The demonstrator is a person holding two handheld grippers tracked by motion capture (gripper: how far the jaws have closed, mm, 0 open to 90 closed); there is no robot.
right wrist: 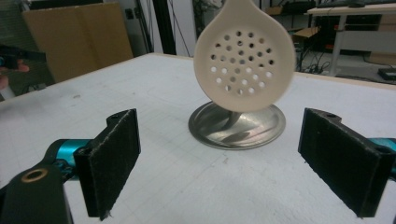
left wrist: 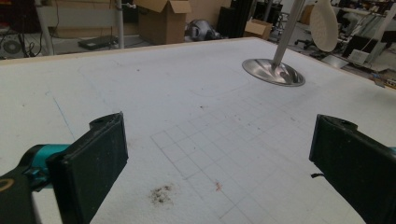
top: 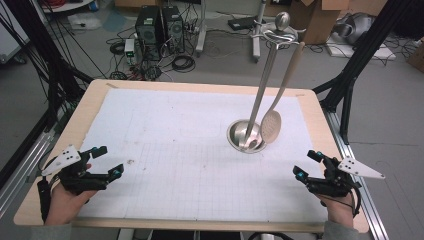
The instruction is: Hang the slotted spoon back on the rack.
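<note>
A cream slotted spoon [top: 271, 125] hangs from a metal utensil stand [top: 265, 82] whose round steel base [top: 239, 134] sits right of the table's middle. Its perforated bowl [right wrist: 243, 55] hangs just above the base [right wrist: 261, 128], straight ahead of my right gripper [right wrist: 219, 163]. My right gripper [top: 308, 164] rests open near the front right edge, nothing between its jaws. My left gripper [top: 109, 160] is open at the front left, empty, far from the stand; its view [left wrist: 217, 163] has the base [left wrist: 273, 72] and spoon [left wrist: 324, 25] in the distance.
A white gridded mat [top: 175, 145] covers most of the wooden table [top: 85, 100]. A small dark smudge [left wrist: 161, 193] marks the mat near the left gripper. Beyond the table are computer towers [top: 160, 27], cables and cardboard boxes [top: 320, 17] on the floor.
</note>
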